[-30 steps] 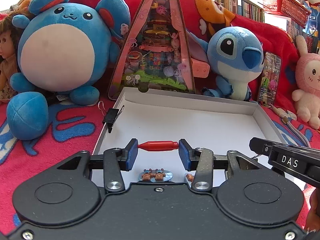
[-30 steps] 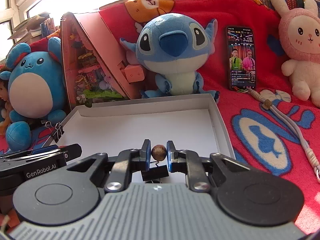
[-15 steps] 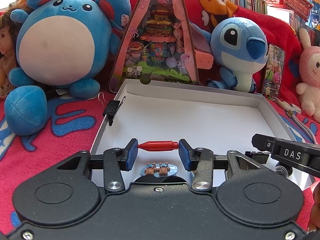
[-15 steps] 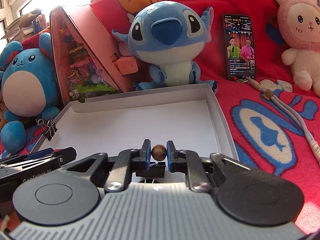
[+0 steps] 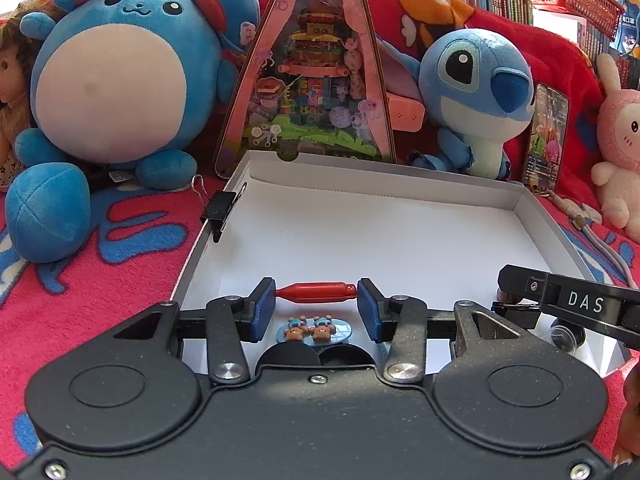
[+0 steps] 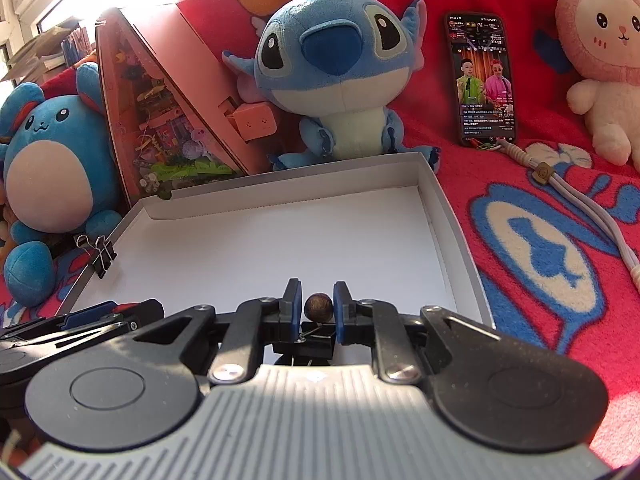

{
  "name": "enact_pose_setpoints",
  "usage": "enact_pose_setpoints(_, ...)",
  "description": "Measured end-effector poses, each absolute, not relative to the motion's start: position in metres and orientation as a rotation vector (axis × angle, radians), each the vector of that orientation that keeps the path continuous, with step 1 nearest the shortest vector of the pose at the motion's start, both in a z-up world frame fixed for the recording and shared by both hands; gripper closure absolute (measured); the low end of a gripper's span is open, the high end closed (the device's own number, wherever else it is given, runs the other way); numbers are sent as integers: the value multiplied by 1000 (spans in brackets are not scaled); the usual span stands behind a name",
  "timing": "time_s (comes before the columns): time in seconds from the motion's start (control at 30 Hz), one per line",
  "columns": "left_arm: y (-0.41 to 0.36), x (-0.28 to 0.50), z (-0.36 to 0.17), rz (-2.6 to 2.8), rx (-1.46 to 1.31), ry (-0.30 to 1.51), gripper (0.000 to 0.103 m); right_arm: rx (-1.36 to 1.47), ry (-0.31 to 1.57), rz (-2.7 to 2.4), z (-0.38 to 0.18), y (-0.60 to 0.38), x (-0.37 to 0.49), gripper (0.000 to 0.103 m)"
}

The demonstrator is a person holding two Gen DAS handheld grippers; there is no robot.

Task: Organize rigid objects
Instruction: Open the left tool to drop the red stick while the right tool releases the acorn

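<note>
- The left gripper is clenched end-to-end on a red capsule-shaped piece, which bridges the two blue pads just above the near edge of the white box. Held only by its narrow tips, it could pivot or pop out if the squeeze eases unevenly, and I judge it would roll once it lands.
- Directly beneath it, at 6 o'clock of the box floor, lies a blue oval charm with two little bears; a drop from here could knock it or land on top of it.
- The right gripper grasps a small brown ball between its pads, over the near part of the same box, with a black binder clip just below. A round thing pinched at two points can squirt free, and the flat floor would let it run to a wall.
- The two grippers are close together at the box's near edge; in the left view the right one's finger sits at 3 o'clock. A sideways move risks a bump.
- Farther off, another binder clip grips the box's wall at 9 o'clock.
- Beyond the far wall stand a pink triangular toy box and a blue plush, near enough for an overshoot to brush them.
</note>
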State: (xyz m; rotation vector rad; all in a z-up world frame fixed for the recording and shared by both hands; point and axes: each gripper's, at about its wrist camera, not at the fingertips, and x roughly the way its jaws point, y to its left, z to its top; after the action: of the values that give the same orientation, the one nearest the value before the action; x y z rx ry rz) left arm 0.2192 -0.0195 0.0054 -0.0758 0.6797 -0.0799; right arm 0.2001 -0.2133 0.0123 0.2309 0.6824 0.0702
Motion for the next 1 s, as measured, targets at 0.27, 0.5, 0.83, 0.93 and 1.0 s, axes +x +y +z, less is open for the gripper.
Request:
enact_pose_setpoints(0.27,-22,204,19,-107,-42,626,41,231,654,73,20,-216,192,71)
enact_pose_setpoints(0.5,-20,188,31,-112,-26,611,30,210,620,74,28,-217,179,47)
enact_pose_setpoints(0.83,-13,162,41,-137,-39,600,27,153,571,87,38,-212,152,28)
enact_pose_setpoints(0.93,-9,152,43,-142,-49,596,25,148,572,77,40,-212,145,26)
enact_pose_setpoints(1.0,-7,145,42,-145,-50,595,25,152,571,71,40,-213,138,24)
